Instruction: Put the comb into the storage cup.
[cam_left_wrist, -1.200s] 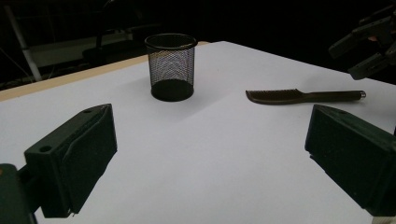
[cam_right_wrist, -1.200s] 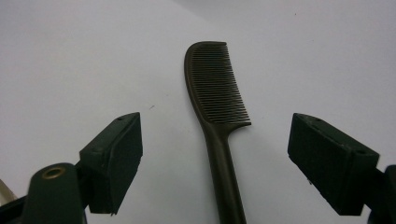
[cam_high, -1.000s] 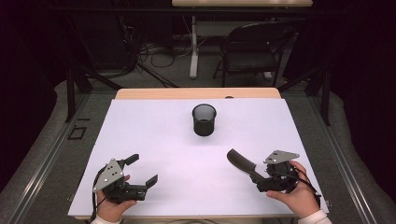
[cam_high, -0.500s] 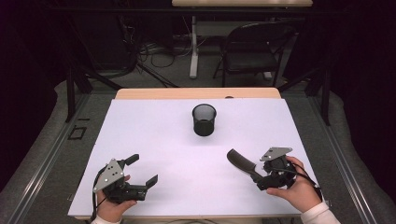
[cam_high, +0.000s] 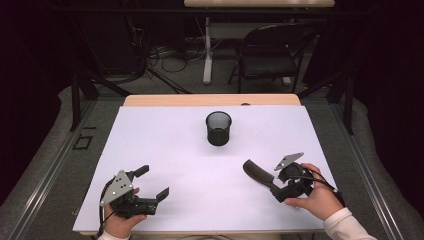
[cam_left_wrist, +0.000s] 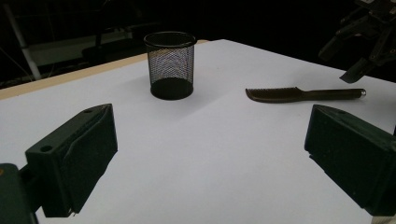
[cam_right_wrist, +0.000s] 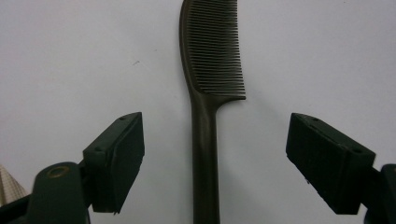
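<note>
On the white surface (cam_high: 165, 145), a dark comb (cam_high: 259, 173) is lying flat at the near right, well apart from the black mesh cup (cam_high: 218, 128) that is standing upright toward the far middle; the right gripper (cam_high: 283, 186) is hovering over the comb's handle, its jaws standing apart on either side without touching it; the left gripper (cam_high: 150, 183) is resting at the near left, its jaws spread wide with nothing between them.

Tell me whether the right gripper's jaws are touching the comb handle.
Apart. In the right gripper view the right gripper has its jaws on either side of the comb handle, with bare white table visible between each pad and the handle.
</note>
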